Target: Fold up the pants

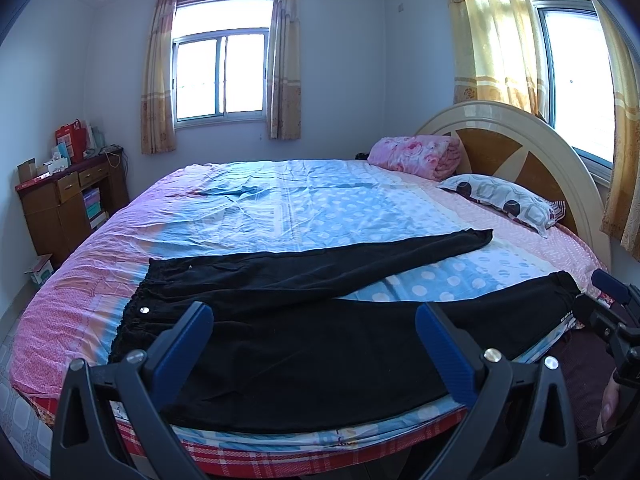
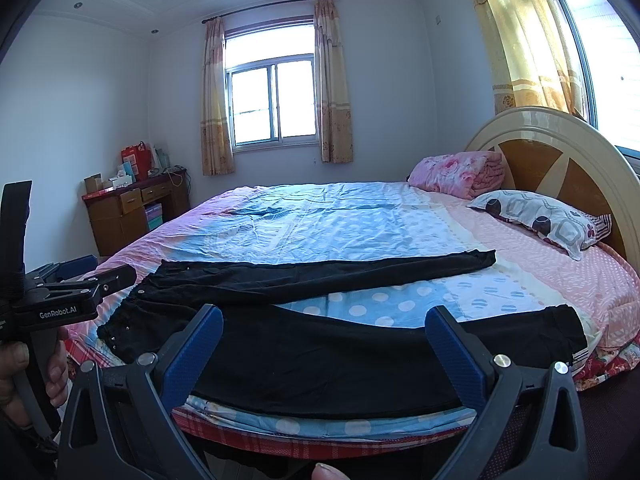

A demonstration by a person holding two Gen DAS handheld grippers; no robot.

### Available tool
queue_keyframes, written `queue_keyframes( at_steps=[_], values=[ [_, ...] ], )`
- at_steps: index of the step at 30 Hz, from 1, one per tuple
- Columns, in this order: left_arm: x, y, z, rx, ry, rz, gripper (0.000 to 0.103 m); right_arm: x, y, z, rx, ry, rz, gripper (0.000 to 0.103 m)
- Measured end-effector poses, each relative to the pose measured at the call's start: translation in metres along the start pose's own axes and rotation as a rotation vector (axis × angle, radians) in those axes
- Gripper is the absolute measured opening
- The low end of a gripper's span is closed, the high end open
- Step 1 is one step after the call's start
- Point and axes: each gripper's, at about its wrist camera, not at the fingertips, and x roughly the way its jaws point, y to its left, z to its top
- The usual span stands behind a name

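Both claws hang just off the near edge of the bed, spread wide and pinching nothing. Between the blue pads of the left claw lies the near leg of the black pants, below and beyond the fingertips, not touching them. The right claw frames the same near leg from further toward the headboard side, again clear of the cloth. In the left wrist view the right claw shows at the far right edge, close to the near leg's cuff; in the right wrist view the left claw's black body, with a hand around its handle, sits at the left edge near the waistband.

The pants lie flat along the near edge of the bed, waistband toward the foot end, legs running toward the headboard. The two legs splay apart in a narrow V, and blue dotted sheet shows between them. The near leg lies along the bed's very edge; its cuff carries a pale printed strip. The far leg angles toward the middle of the bed, its cuff ending short of the patterned pillow. The waistband is gathered and ruffled, with a shiny button near its middle and small studs beside it. The cloth is dark, matte and slightly creased.
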Motion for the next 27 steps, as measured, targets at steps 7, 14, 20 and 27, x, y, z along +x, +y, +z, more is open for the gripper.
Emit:
queue_keyframes(
  at_steps=[7,14,20,27],
  values=[
    [0.002,0.003,-0.003,-0.003,0.007,0.000,0.103,0.001,0.000,0.000,-0.001,0.007,0.000,0.102],
    [0.005,0.003,-0.003,-0.001,0.016,0.001,0.103,0.004,-0.002,-0.001,0.002,0.013,-0.001,0.102],
    [0.011,0.002,-0.005,0.002,0.029,0.002,0.103,0.008,0.000,-0.004,-0.005,0.021,-0.004,0.102],
    [0.049,0.011,-0.023,0.002,0.125,0.004,0.103,0.028,0.000,-0.016,-0.040,0.057,-0.040,0.102]
  ],
)
